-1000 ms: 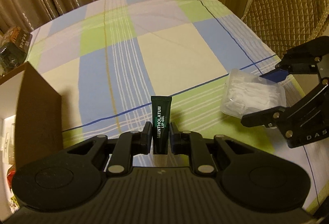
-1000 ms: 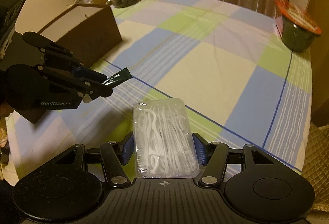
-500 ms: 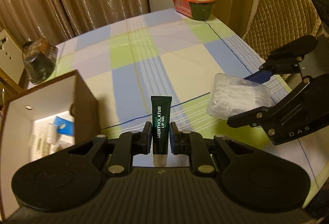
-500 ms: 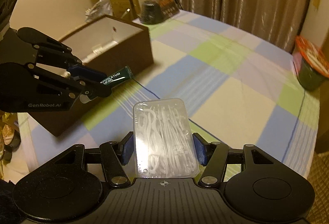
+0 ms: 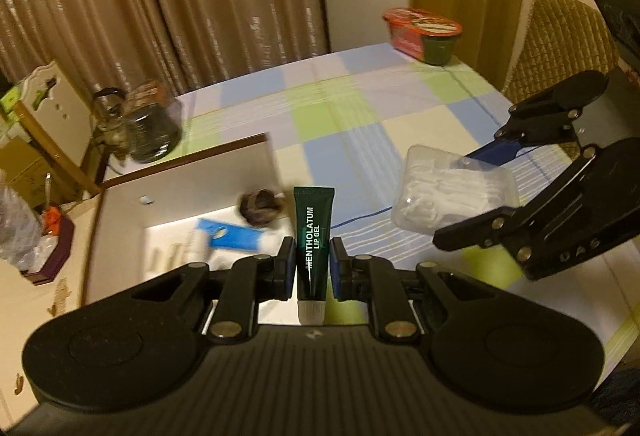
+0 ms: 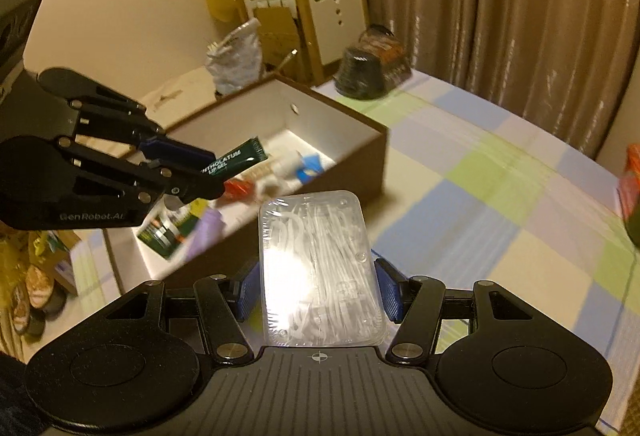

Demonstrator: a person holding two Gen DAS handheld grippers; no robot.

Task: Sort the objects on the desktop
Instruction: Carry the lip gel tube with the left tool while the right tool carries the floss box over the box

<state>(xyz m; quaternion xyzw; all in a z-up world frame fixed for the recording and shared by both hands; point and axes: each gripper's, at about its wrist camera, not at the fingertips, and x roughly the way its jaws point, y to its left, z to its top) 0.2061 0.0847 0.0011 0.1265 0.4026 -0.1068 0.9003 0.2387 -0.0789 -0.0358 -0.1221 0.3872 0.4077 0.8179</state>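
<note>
Left gripper (image 5: 310, 268) clamps lip gel tube (image 5: 312, 241) above open brown box (image 6: 360, 124) at table's (image 6: 500, 196) left edge. Right gripper (image 6: 318, 290) clamps clear floss-pick case (image 6: 320, 268) just beside box. Box holds blurred small items. Noodle bowl (image 5: 424, 36) at far corner; right view barely shows it.

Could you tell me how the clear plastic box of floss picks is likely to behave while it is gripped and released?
The floss pick box, clamped in the right tool, looks thin-walled, so probably light and slightly flexible. Its glossy sides may slip. Being flat, it should land without rolling.
</note>
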